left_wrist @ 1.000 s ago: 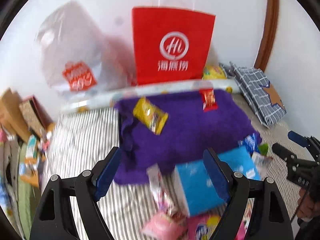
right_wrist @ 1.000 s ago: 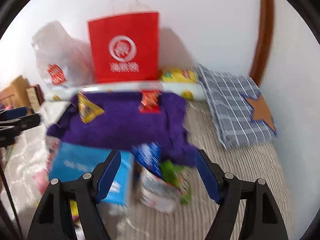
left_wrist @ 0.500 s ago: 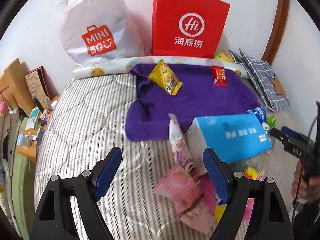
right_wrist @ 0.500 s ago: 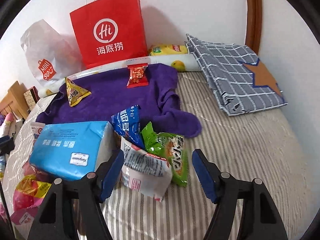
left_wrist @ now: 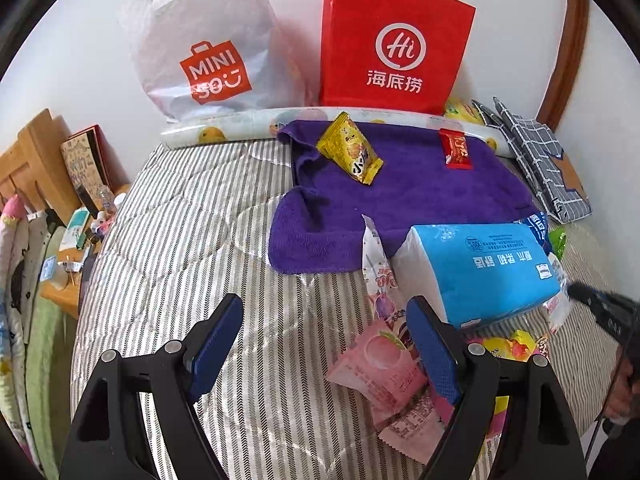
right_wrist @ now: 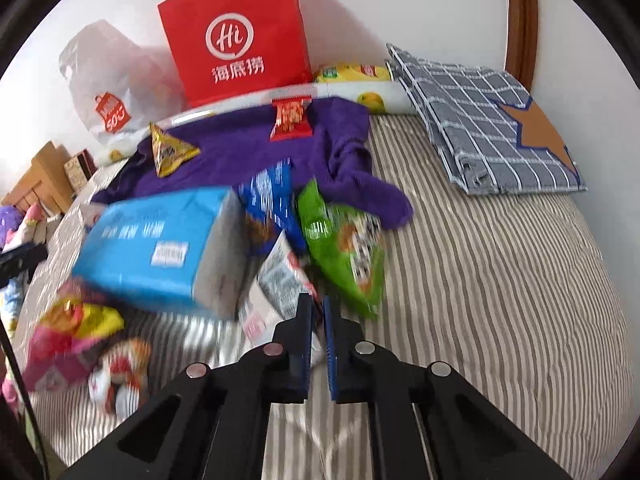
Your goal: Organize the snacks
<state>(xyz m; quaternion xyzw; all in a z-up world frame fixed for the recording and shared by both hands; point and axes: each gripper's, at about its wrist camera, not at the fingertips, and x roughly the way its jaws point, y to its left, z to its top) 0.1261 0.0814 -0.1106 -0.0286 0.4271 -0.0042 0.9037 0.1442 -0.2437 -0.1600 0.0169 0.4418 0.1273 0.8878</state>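
Snacks spread across the striped bed [left_wrist: 192, 240] in the left wrist view, and compared with a second ago the camera has dropped nearer the pile: the left gripper [left_wrist: 324, 340] hangs with jaws wide and nothing between the pads, a pink packet [left_wrist: 376, 364] at about three o'clock of them. Purple towel [left_wrist: 404, 196] at twelve o'clock carries a yellow packet [left_wrist: 350, 150] and a red packet [left_wrist: 456, 149]; the blue tissue pack [left_wrist: 484, 268] sits at two o'clock. Over to the right wrist view: the right gripper [right_wrist: 318, 316] has just been closing, and its jaws now stand almost together, nipping the edge of a white printed packet [right_wrist: 276, 280]. A green packet [right_wrist: 348, 244] lies just beside it at one o'clock, a blue packet [right_wrist: 272, 200] at twelve, both blurred.
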